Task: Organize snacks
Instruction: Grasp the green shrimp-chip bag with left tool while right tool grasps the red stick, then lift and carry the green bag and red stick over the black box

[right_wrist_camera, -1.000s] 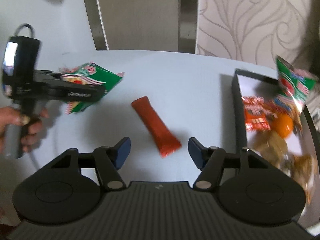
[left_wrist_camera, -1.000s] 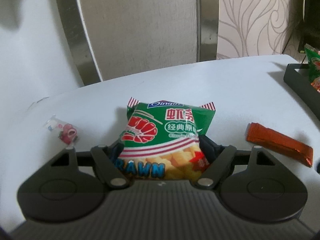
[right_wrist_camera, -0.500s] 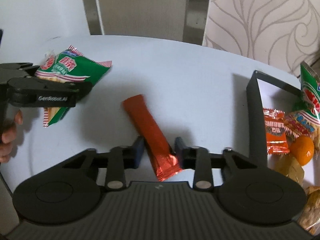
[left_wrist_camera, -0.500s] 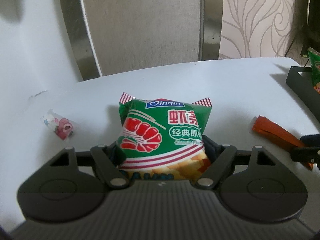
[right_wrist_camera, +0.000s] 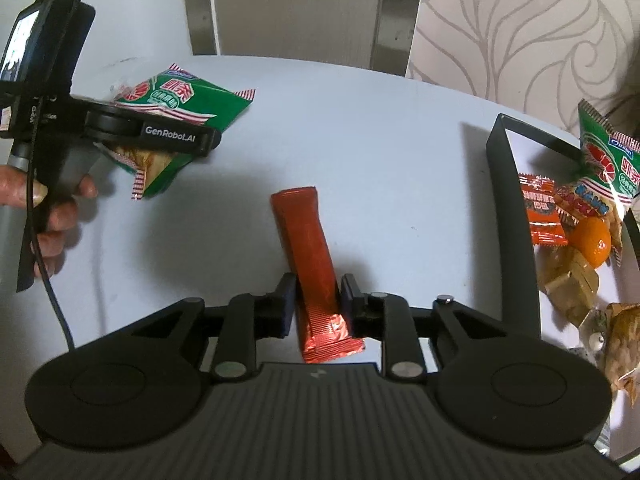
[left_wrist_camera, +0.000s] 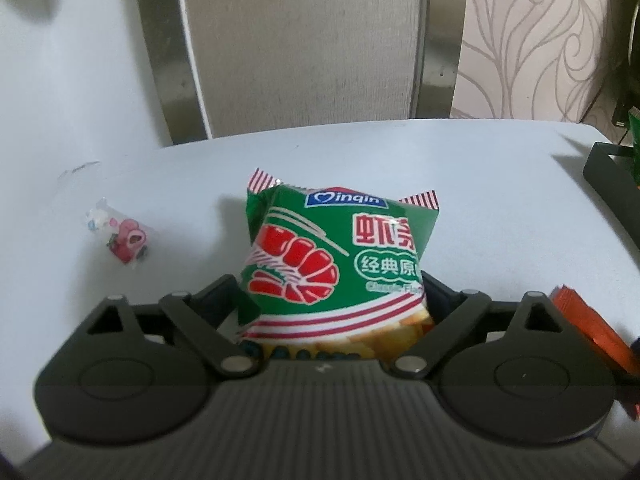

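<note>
A green prawn-cracker bag [left_wrist_camera: 332,264] sits between the fingers of my left gripper [left_wrist_camera: 330,284]. Its jaws are opening, though the pads still touch the bag's sides. In the right wrist view the same bag [right_wrist_camera: 192,100] hangs tilted above the white table [right_wrist_camera: 380,140], behind the left gripper's near finger [right_wrist_camera: 176,138]. An orange-red stick packet [right_wrist_camera: 308,240] lies on the table, its near end between the blue pads of my right gripper [right_wrist_camera: 317,300]. Those jaws are opening slightly while both pads rest against the packet.
A black tray [right_wrist_camera: 516,220] at the right holds another green bag [right_wrist_camera: 604,160], an orange [right_wrist_camera: 592,240] and several wrapped snacks. A small pink wrapped candy [left_wrist_camera: 126,240] lies at the left. A person's hand [right_wrist_camera: 52,216] grips the left handle. A wall stands behind the table.
My right gripper came down over the orange-red packet and closed around its near end. The left gripper tipped the green bag more upright, and its fingers stand a little wider.
</note>
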{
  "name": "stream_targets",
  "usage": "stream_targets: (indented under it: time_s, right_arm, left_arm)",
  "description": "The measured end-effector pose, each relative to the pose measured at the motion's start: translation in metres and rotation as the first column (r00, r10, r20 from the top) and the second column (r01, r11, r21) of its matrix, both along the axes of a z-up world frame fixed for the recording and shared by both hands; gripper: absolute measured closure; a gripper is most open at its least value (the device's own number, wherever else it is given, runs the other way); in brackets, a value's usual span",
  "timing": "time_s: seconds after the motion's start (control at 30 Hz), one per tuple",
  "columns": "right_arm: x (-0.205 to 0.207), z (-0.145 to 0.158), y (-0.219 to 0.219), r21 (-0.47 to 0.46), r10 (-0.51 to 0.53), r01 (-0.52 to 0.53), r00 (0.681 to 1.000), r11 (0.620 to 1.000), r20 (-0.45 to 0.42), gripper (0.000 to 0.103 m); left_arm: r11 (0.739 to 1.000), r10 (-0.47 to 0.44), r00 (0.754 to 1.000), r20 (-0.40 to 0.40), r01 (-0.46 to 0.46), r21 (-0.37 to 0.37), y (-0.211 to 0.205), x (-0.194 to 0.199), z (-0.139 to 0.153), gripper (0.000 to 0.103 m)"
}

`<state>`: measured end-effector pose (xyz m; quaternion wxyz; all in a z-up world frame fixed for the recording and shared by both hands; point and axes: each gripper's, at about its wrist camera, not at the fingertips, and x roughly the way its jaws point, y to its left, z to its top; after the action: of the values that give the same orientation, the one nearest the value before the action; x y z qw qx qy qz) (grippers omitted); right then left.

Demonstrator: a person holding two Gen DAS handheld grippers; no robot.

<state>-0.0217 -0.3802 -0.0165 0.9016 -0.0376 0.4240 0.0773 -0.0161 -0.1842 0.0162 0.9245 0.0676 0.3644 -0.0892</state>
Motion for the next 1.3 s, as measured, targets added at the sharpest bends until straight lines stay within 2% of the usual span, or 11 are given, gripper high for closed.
stream_targets:
  time_s: [0.13, 0.2, 0.23, 0.3, 0.53, 0.83, 1.1, 1.23, 1.3]
  right_arm:
    - [0.005, 0.000, 0.002, -0.012, 0.014, -0.014, 1.000, 1.000, 0.007, 0.070]
    - [0.006, 0.000, 0.003, -0.010, 0.031, -0.031, 1.000, 0.999, 0.002, 0.078]
    - [0.005, 0.001, 0.004, -0.011, 0.035, -0.035, 0.999, 0.999, -0.001, 0.078]
    - [0.003, 0.001, 0.005, -0.015, 0.040, -0.040, 0.999, 0.999, -0.002, 0.079]
    - [-0.014, 0.006, 0.001, 0.063, 0.010, -0.009, 1.000, 0.998, -0.013, 0.079]
    - [-0.039, 0.024, -0.017, 0.265, -0.041, 0.043, 0.999, 0.963, -0.014, 0.079]
    - [-0.063, 0.028, -0.020, 0.314, -0.041, 0.044, 0.999, 0.948, -0.016, 0.079]
    - [-0.070, 0.025, -0.024, 0.324, -0.056, 0.063, 0.998, 0.944, -0.030, 0.079]
    - [-0.074, 0.026, -0.028, 0.330, -0.068, 0.074, 0.997, 0.941, -0.031, 0.079]
  left_arm:
    - [0.999, -0.025, 1.000, 0.016, 0.024, 0.030, -0.003, -0.003, 0.000, 0.011]
    - [0.999, -0.045, 0.999, 0.016, 0.045, 0.018, -0.002, -0.004, 0.002, 0.019]
    - [0.998, -0.056, 0.998, 0.014, 0.056, 0.009, -0.002, -0.005, 0.002, 0.024]
    - [0.998, -0.061, 0.998, 0.022, 0.061, 0.013, -0.003, -0.007, 0.003, 0.025]
    - [0.997, -0.073, 0.996, 0.041, 0.072, 0.027, -0.003, -0.011, 0.007, 0.032]
    - [0.997, -0.077, 0.995, 0.058, 0.076, 0.020, -0.005, -0.017, 0.018, 0.033]
    - [0.997, -0.077, 0.995, 0.056, 0.076, 0.014, -0.007, -0.020, 0.023, 0.033]
    - [0.994, -0.080, 0.995, 0.052, 0.076, 0.076, -0.013, -0.018, 0.019, 0.033]
    - [0.995, -0.070, 0.997, 0.035, 0.067, 0.075, -0.014, -0.014, 0.017, 0.033]
